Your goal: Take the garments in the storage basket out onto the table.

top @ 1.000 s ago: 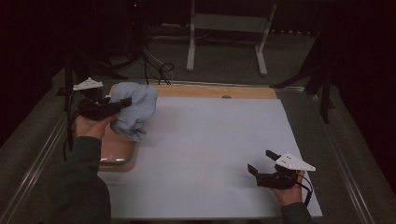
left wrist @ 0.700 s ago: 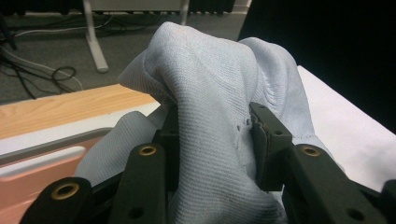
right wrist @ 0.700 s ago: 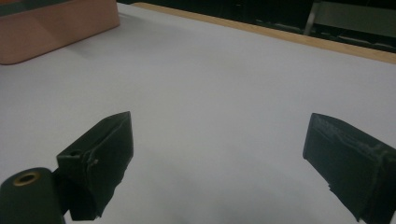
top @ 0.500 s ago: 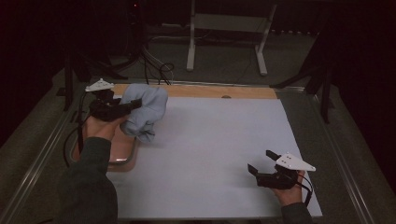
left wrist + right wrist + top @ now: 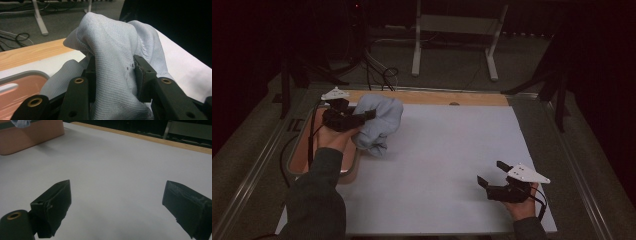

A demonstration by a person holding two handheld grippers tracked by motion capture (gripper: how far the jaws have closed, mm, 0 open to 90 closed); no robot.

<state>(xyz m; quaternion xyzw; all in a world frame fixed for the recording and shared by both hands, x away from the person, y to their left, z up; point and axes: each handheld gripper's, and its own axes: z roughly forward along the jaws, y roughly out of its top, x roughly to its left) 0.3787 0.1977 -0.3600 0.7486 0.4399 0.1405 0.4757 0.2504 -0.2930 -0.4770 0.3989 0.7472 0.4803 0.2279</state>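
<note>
The left gripper (image 5: 368, 116) is clamped on the pale blue cloth (image 5: 379, 122), seemingly lifted above the desk's (image 5: 437, 165) left edge beside the tray (image 5: 297, 165), while the right gripper (image 5: 492, 172) rests wide open, holding nothing.

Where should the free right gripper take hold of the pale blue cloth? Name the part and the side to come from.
Grip the loose lower folds of the cloth hanging toward the white sheet. Probably come from the cloth's right, across the sheet: the left gripper is shut on the bunched top at its left, while the right gripper is open on that side.
</note>
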